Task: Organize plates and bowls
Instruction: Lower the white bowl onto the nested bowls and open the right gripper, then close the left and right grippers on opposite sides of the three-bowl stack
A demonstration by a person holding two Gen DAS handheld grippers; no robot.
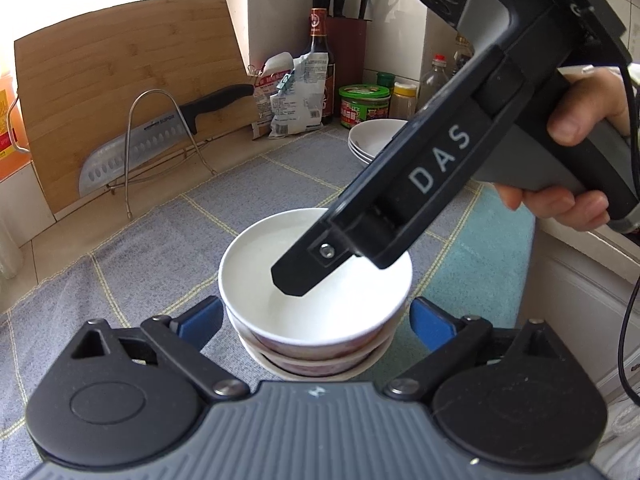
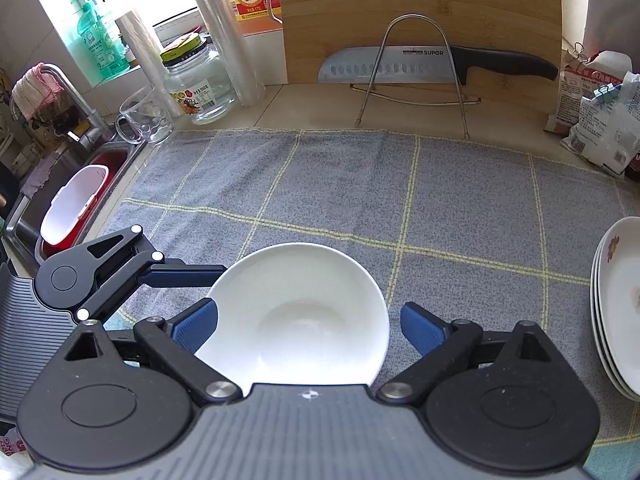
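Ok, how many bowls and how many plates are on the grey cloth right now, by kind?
Bowls: 3, nested in one stack, going by the rims that show
Plates: 3, in one stack
Total: 6

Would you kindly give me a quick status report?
Both hand-held grippers open: left, right. Bowl stack sits between the left pads, unheld. Plates stacked aside. Nothing blocking.
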